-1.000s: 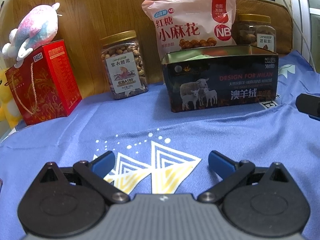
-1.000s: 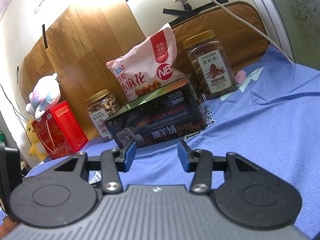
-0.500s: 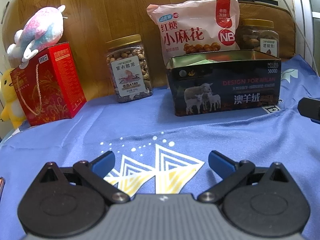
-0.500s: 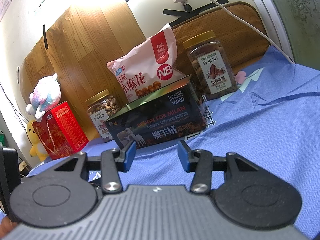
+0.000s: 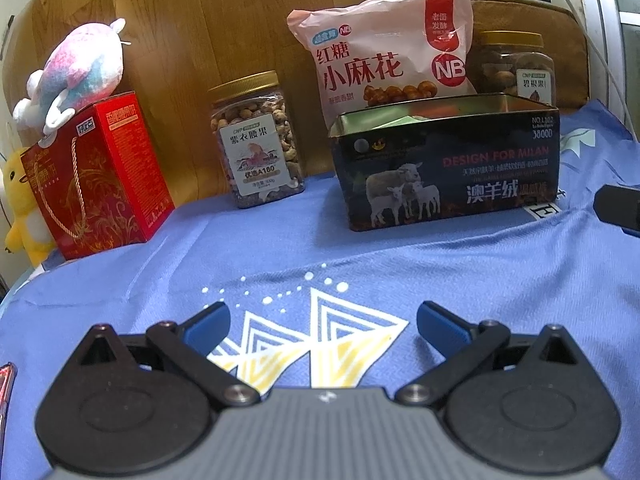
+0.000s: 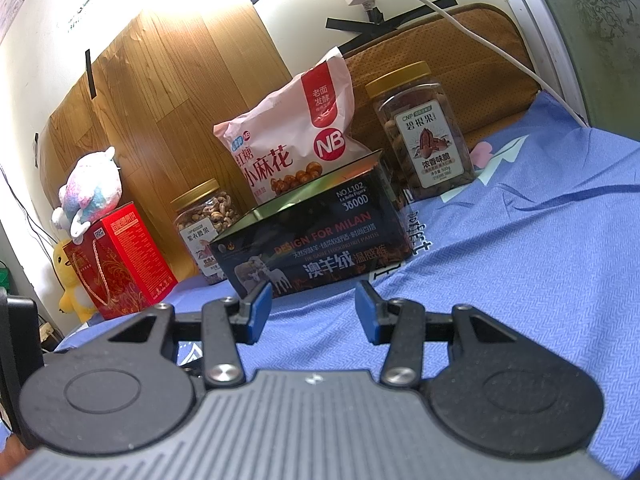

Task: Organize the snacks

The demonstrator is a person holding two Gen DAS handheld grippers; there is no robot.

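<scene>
Right gripper, jaws apart and empty, sits nearest the open tin, dead ahead at frame centre, long side facing. Left gripper also spread, farther back.

Setting: a home, probably a bedroom. Evidence: a blue printed bed sheet covers the surface; plush toys sit far left; a wood-pattern panel and a brown padded headboard line the far wall.

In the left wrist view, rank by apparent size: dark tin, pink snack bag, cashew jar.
1. Dark tin, though it sits nearest the camera.
2. Pink snack bag, partly hidden behind the tin.
3. Cashew jar.
</scene>
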